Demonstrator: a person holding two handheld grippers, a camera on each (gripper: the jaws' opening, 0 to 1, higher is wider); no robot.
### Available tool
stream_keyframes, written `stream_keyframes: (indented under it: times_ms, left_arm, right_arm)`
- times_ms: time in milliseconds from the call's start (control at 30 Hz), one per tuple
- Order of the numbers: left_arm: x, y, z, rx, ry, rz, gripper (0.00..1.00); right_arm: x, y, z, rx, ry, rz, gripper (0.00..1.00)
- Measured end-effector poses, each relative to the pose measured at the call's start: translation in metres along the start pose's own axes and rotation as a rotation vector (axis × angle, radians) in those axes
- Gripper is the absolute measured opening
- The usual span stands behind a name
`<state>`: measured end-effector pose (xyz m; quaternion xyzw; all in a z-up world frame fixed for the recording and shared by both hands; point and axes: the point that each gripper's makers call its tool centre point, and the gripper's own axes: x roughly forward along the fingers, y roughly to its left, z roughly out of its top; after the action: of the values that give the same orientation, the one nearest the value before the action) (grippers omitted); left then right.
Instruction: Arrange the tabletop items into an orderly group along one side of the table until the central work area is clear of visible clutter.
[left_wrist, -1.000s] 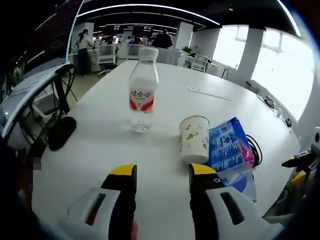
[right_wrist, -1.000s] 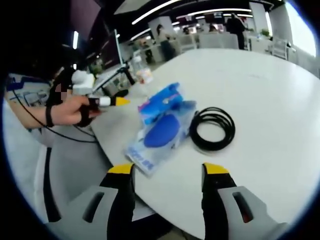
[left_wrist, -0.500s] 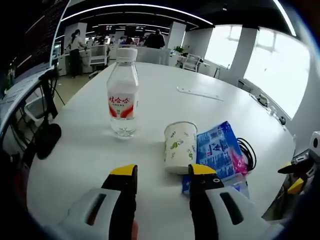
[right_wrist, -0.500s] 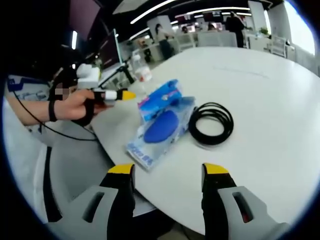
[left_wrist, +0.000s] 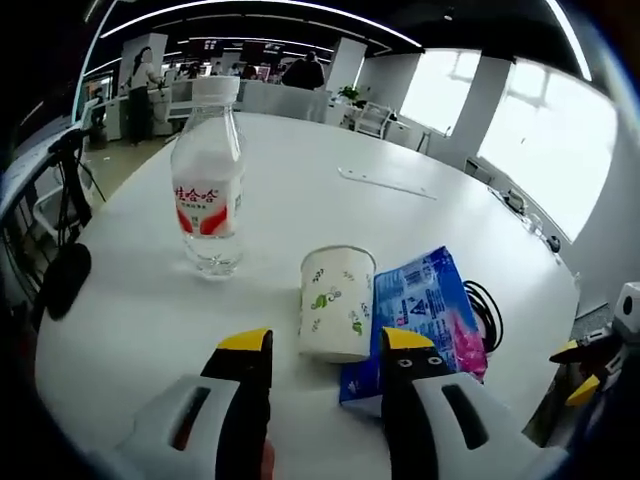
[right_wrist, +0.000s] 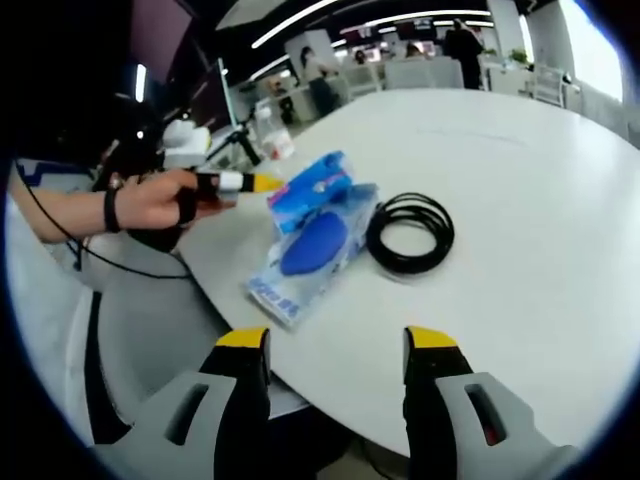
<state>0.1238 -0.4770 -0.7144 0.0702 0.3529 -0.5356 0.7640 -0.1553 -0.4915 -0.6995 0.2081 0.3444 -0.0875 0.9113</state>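
A white paper cup (left_wrist: 336, 303) with green leaf print stands just beyond my open left gripper (left_wrist: 325, 344). A clear water bottle (left_wrist: 209, 182) with a red label stands upright farther left. Right of the cup lies a blue printed packet (left_wrist: 420, 305), and a black coiled cable (left_wrist: 492, 312) peeks out behind it. In the right gripper view, the blue packet (right_wrist: 308, 232) and the coiled cable (right_wrist: 410, 232) lie on the white table (right_wrist: 520, 200) beyond my open right gripper (right_wrist: 333, 345). The left gripper (right_wrist: 235, 182), held in a hand, reaches in beside the packet.
A black object (left_wrist: 62, 280) lies at the table's left edge, near a chair. A thin flat strip (left_wrist: 385, 184) rests farther back on the table. People and desks stand in the far background. The right gripper's yellow tip (left_wrist: 580, 370) shows at the table's right edge.
The left gripper has moved forward toward the cup, so cup and bottle appear closer. In the right gripper view, the hand with the left gripper has reached nearer the blue packet.
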Motion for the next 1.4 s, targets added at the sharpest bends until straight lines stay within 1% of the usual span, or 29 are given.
stream_keyframes:
  times_ms: [267,433,933,1167,1267,1333,1367,1400]
  left_arm:
    - [0.010,-0.004,0.001,-0.021,0.014,-0.011,0.43]
    - [0.016,-0.007,0.002,-0.019,0.021,-0.017,0.44]
    - [0.032,-0.011,0.000,-0.039,0.046,-0.029,0.44]
    - [0.035,-0.011,-0.001,-0.045,0.054,-0.027,0.44]
    - [0.037,-0.009,-0.002,-0.052,0.060,-0.026,0.43]
    - [0.037,-0.007,-0.003,-0.059,0.059,-0.030,0.37]
    - [0.036,-0.008,-0.001,-0.069,0.044,-0.038,0.36]
    - [0.035,-0.006,0.001,-0.086,0.025,-0.033,0.36]
  right_arm:
    - [0.000,0.000,-0.002,0.007,0.000,-0.001,0.52]
    - [0.001,0.000,-0.001,0.008,-0.001,0.001,0.52]
    - [-0.005,-0.008,-0.007,0.022,0.006,-0.013,0.52]
    - [-0.006,-0.009,-0.004,0.024,-0.001,-0.016,0.52]
    - [-0.006,-0.010,-0.003,0.022,0.001,-0.018,0.51]
    - [-0.007,-0.009,-0.002,0.022,0.000,-0.018,0.51]
    - [-0.007,-0.009,-0.002,0.021,0.000,-0.018,0.51]
    - [-0.006,-0.009,-0.002,0.020,0.001,-0.018,0.51]
